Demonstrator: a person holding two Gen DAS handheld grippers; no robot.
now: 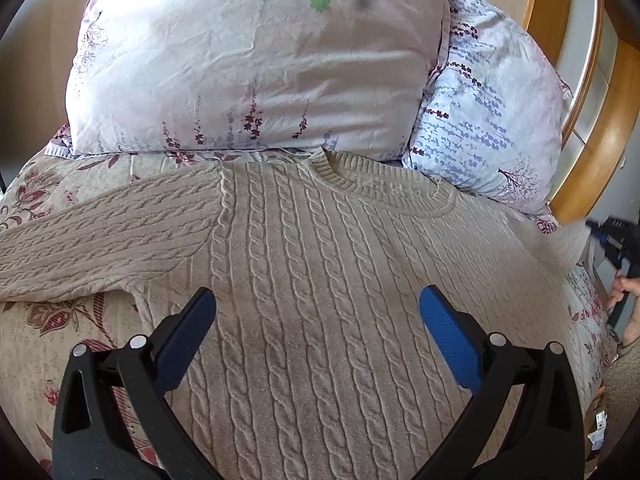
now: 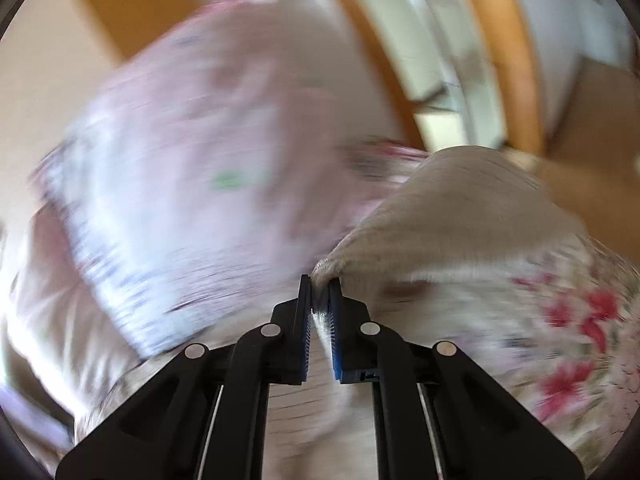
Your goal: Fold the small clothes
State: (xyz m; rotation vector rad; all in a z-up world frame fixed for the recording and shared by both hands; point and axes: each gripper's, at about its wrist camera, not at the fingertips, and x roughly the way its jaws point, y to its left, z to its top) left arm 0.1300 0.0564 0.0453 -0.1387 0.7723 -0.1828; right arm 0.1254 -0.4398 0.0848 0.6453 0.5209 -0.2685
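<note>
A beige cable-knit sweater (image 1: 320, 260) lies flat on the bed, neckline toward the pillows and its left sleeve stretched out to the left. My left gripper (image 1: 318, 294) hovers open over the middle of the chest with nothing between its blue pads. In the blurred right wrist view, my right gripper (image 2: 320, 282) is shut on a pinch of the sweater's fabric (image 2: 460, 220), which rises in a lifted fold behind the fingers. From the left wrist view, that right gripper (image 1: 596, 228) shows at the far right edge, with the sweater's right sleeve end (image 1: 564, 244) lifted toward it.
Two floral pillows (image 1: 248, 60) (image 1: 492, 120) lean at the head of the bed, touching the sweater's collar. A flowered bedspread (image 1: 52, 344) lies under the sweater. A wooden frame (image 1: 600, 140) curves at the right. A person's hand (image 1: 628, 292) holds the right gripper's handle.
</note>
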